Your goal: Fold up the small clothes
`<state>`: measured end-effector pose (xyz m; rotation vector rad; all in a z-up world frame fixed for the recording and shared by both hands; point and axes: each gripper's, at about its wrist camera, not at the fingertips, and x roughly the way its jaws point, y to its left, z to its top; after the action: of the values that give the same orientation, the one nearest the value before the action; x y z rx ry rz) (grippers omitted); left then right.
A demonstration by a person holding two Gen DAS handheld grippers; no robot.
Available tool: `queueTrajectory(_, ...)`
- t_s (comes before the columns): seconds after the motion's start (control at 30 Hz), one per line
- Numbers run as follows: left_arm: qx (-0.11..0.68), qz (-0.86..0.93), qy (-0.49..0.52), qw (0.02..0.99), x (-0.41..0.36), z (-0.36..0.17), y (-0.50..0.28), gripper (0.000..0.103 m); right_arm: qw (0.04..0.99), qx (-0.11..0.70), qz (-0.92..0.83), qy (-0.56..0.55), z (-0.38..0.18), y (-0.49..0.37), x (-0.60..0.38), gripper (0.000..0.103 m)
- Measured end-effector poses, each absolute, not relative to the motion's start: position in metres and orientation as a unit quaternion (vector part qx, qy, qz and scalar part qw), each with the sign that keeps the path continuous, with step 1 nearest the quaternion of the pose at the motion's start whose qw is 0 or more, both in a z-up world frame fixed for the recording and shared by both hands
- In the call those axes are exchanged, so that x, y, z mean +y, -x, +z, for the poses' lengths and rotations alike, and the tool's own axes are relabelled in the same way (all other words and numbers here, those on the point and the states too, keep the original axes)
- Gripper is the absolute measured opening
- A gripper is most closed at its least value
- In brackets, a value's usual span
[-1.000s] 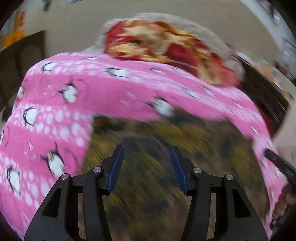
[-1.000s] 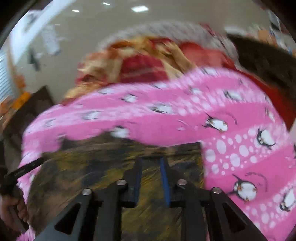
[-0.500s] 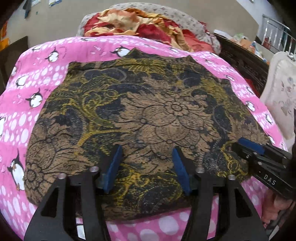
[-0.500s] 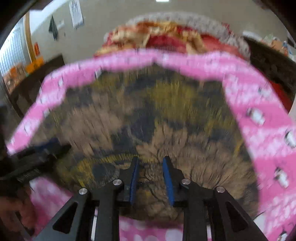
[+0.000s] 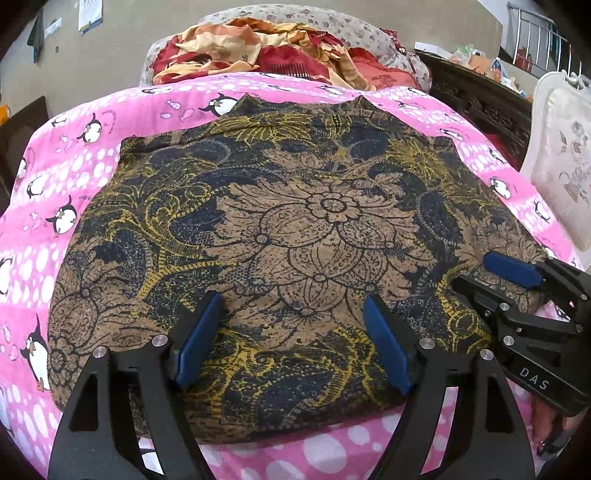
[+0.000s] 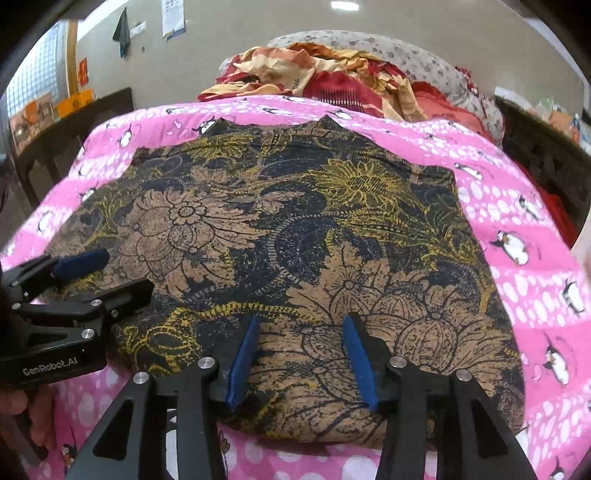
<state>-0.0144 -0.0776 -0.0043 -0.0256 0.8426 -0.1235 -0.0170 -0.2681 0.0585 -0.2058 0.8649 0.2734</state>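
Observation:
A brown, black and yellow floral garment (image 5: 295, 229) lies spread flat on a pink penguin-print blanket (image 5: 74, 155); it also shows in the right wrist view (image 6: 295, 240). My left gripper (image 5: 291, 332) is open and empty, hovering over the garment's near edge. My right gripper (image 6: 299, 354) is open and empty over the near edge further right. Each gripper shows in the other's view: the right gripper (image 5: 491, 277) at the garment's right corner, the left gripper (image 6: 107, 273) at its left corner.
A heap of red and cream fabric (image 5: 258, 48) and a floral pillow (image 5: 354, 26) lie behind the blanket. Dark wooden furniture (image 5: 480, 96) and a pale upholstered chair (image 5: 561, 155) stand at the right. A dark cabinet (image 6: 55, 147) stands at the left.
The garment, seen only at its far edge a second ago, now lies fully spread with both grippers back at its near edge. The right gripper's jaws have opened wider.

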Motion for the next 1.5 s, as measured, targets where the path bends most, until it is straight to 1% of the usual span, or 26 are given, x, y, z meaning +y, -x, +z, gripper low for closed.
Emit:
queueTrajectory(0.5,0.408,-0.061,0.015,0.911,-0.077,-0.004,0.015,0.079,0.893,0.417,0.127,0.109,0.057,0.016,-0.266,0.051)
queueTrajectory(0.7,0.408,-0.061,0.016,0.911,-0.076,-0.004,0.014,0.079,0.895,0.41,0.113,0.135,0.056,0.019,-0.257,0.051)
queueTrajectory(0.97,0.407,-0.062,0.019,0.911,-0.076,-0.004,0.015,0.079,0.896,0.409,0.114,0.13,0.055,0.02,-0.259,0.052)
queueTrajectory(1.07,0.401,-0.066,0.038,0.913,-0.071,0.003,0.021,0.079,0.896,0.41,0.116,0.127,0.055,0.019,-0.26,0.052)
queueTrajectory(1.17,0.378,-0.063,0.089,0.92,-0.047,0.024,0.026,0.079,0.895,0.415,0.12,0.112,0.068,0.015,-0.264,0.052)
queueTrajectory(1.23,0.375,-0.037,0.086,0.922,-0.03,0.032,0.012,0.079,0.913,0.386,0.107,0.08,0.093,0.007,-0.272,0.052)
queueTrajectory(1.3,0.414,0.001,0.065,0.908,-0.019,0.023,-0.017,0.079,0.926,0.359,0.102,0.058,0.115,-0.008,-0.275,0.063)
queueTrajectory(1.33,0.433,0.009,0.064,0.899,-0.016,0.016,-0.025,0.079,0.927,0.358,0.102,0.053,0.119,-0.021,-0.274,0.078)
queueTrajectory(1.37,0.447,0.009,0.069,0.892,-0.014,0.009,-0.034,0.079,0.924,0.364,0.107,0.052,0.117,-0.032,-0.272,0.08)
queueTrajectory(1.4,0.44,0.009,0.066,0.896,-0.015,0.009,-0.034,0.079,0.918,0.377,0.11,0.052,0.111,-0.042,-0.27,0.08)
queueTrajectory(1.5,0.448,0.023,0.012,0.894,-0.035,0.007,-0.035,0.08,0.878,0.466,0.101,0.044,0.064,-0.068,-0.268,0.08)
